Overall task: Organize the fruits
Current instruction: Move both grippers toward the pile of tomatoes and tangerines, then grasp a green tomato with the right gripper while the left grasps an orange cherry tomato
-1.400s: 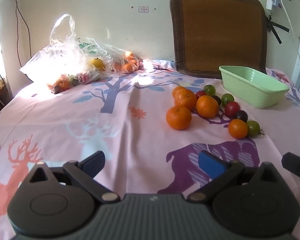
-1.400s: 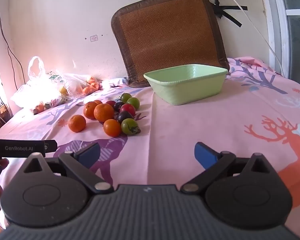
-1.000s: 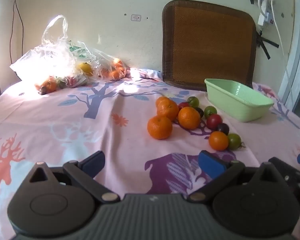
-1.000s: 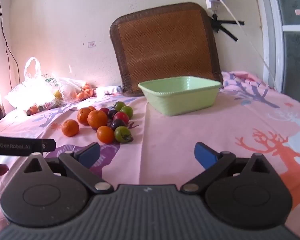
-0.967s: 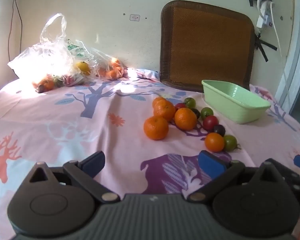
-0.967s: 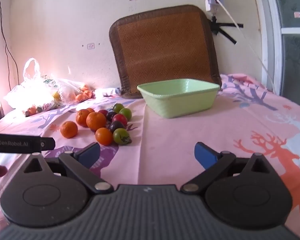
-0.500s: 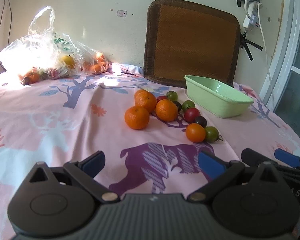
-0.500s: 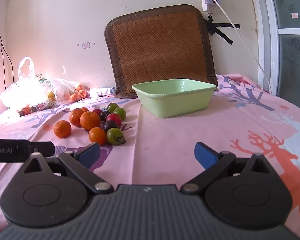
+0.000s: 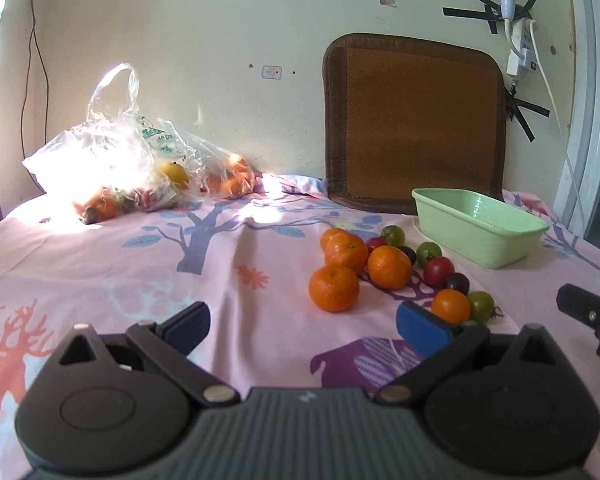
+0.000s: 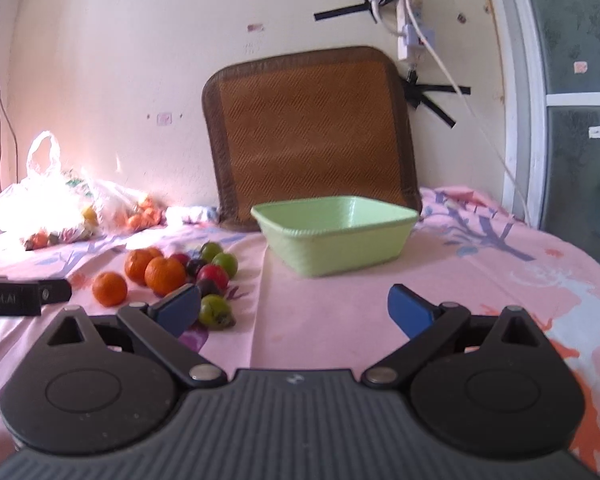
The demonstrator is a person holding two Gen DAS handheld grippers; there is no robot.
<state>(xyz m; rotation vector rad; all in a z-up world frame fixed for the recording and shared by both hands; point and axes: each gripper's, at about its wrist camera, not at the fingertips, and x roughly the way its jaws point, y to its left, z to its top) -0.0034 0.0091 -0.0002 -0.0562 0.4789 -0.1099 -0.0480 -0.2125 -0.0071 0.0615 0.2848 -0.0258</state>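
Observation:
A cluster of loose fruit lies on the pink patterned cloth: several oranges, the nearest orange (image 9: 333, 288), a red tomato (image 9: 438, 271), a small orange tomato (image 9: 451, 305) and a green tomato (image 9: 481, 306). The same pile appears in the right wrist view around an orange (image 10: 165, 275) and a green tomato (image 10: 214, 311). A light green basin (image 9: 476, 232) (image 10: 334, 239) stands empty to the right of the pile. My left gripper (image 9: 302, 322) is open, short of the fruit. My right gripper (image 10: 294, 310) is open, facing the basin, with nothing between its fingers.
Clear plastic bags (image 9: 116, 168) (image 10: 56, 208) holding more fruit lie at the back left by the wall. A brown woven cushion (image 9: 414, 124) (image 10: 312, 128) leans on the wall behind the basin. The right gripper's body (image 9: 590, 312) shows at the left wrist view's right edge.
Both grippers have moved forward toward the fruit and basin, which look larger and nearer. The left view has swung back left. Both grippers stay open and hold nothing.

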